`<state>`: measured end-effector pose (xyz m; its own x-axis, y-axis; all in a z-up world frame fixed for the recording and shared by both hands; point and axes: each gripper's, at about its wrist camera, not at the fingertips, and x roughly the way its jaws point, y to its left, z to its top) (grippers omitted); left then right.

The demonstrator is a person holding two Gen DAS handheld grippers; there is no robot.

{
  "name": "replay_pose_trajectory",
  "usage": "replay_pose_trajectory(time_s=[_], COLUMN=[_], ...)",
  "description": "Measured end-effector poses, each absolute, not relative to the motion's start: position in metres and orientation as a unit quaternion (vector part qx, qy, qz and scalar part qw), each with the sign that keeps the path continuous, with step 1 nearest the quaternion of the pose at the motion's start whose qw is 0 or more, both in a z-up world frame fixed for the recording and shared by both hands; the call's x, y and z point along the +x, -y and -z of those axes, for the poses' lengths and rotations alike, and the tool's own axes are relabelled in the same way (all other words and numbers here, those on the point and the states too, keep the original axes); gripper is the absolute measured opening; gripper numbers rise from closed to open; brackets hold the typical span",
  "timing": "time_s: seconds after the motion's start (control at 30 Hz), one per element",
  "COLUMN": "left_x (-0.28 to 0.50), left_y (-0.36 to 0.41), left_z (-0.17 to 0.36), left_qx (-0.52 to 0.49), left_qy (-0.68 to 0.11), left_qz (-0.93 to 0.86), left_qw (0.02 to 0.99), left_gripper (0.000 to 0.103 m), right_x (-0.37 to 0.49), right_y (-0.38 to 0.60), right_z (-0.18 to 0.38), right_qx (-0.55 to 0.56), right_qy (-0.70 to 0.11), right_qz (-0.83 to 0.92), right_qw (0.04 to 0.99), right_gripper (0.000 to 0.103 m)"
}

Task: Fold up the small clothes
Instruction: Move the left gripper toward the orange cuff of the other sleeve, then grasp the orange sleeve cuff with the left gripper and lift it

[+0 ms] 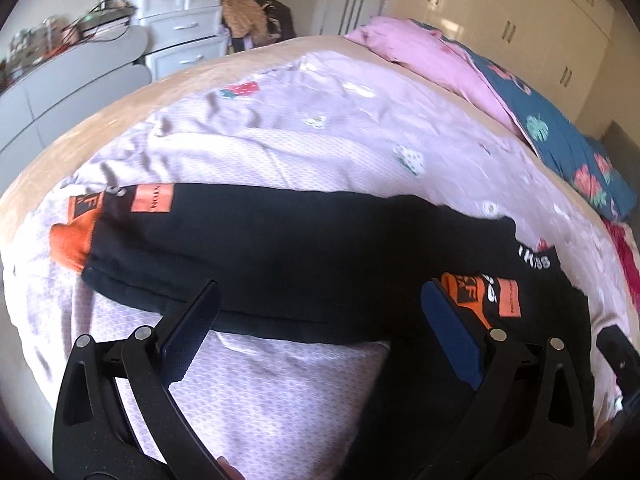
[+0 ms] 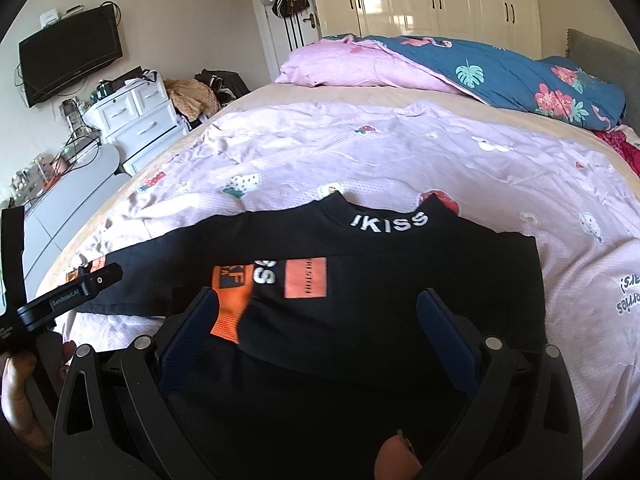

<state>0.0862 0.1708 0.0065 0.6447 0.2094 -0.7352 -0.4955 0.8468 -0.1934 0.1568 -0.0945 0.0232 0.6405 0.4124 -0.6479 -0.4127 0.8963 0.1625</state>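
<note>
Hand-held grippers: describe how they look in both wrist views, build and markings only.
Each hand-held gripper, left and right, has two matte black, wedge-shaped arms with triangular cut-outs and round silver pivot pins. The fingers carry flat dark blue pads. In the right wrist view, the left unit's black body bears small white lettering, too small to read. No cables or sleeves show.

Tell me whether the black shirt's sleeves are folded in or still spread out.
One each: on the black shirt, one orange-cuffed sleeve lies folded across the body; the other sleeve stretches out flat on the bed.
</note>
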Motion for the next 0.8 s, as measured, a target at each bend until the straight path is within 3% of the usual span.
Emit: replay_pose_trajectory(time_s=[0.8], left_x=[0.052], left_y=[-0.257], left_z=[-0.011], left_qx=[-0.217], left_qy=[-0.345], left_qz=[-0.318], left_qw=[0.856], left_gripper=[0.094], right_x=[0.137], right_y=[0.004], right_z=[-0.023], right_qx=[-0.036], right_qy=[-0.352], right_qz=[-0.279], right_qw=[0.893], right_gripper=[0.099])
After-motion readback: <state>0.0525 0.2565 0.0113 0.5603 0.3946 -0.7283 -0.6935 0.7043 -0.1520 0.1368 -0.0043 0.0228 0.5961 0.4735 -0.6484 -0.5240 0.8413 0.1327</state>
